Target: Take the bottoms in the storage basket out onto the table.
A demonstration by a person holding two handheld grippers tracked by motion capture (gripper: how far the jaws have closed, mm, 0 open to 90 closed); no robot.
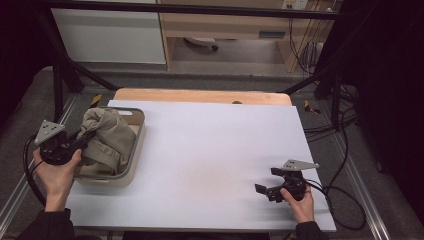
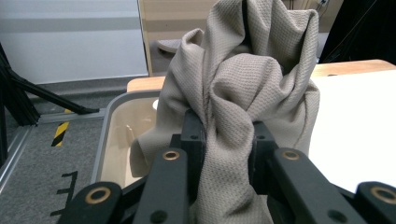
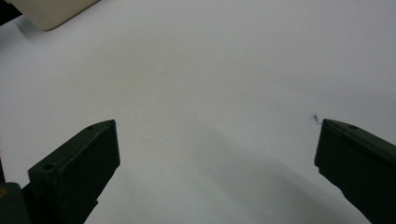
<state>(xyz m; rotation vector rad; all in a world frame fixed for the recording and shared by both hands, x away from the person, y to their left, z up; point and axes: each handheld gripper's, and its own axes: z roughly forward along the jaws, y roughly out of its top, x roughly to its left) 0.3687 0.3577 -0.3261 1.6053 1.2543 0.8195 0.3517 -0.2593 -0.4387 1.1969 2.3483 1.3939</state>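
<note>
A beige knitted cloth (image 1: 106, 137) is bunched up in a cream bin (image 1: 131, 168) at the table's left side. My left gripper (image 1: 86, 137) reaches into the bin from the left and is shut on the cloth. In the left gripper view a thick fold of the cloth (image 2: 233, 79) is pinched between the two black jaws and rises in a heap above them, over the bin's rim (image 2: 105, 135). My right gripper (image 1: 265, 189) rests low near the table's front right, open, with nothing between its jaws but the white table top (image 3: 205, 84).
The white table top (image 1: 215, 150) spreads between the bin and the right gripper. A wooden strip (image 1: 200, 95) runs along its far edge. Black frame bars (image 1: 70, 70) and cables (image 1: 340, 185) flank the table. A corner of the bin (image 3: 46, 11) shows in the right gripper view.
</note>
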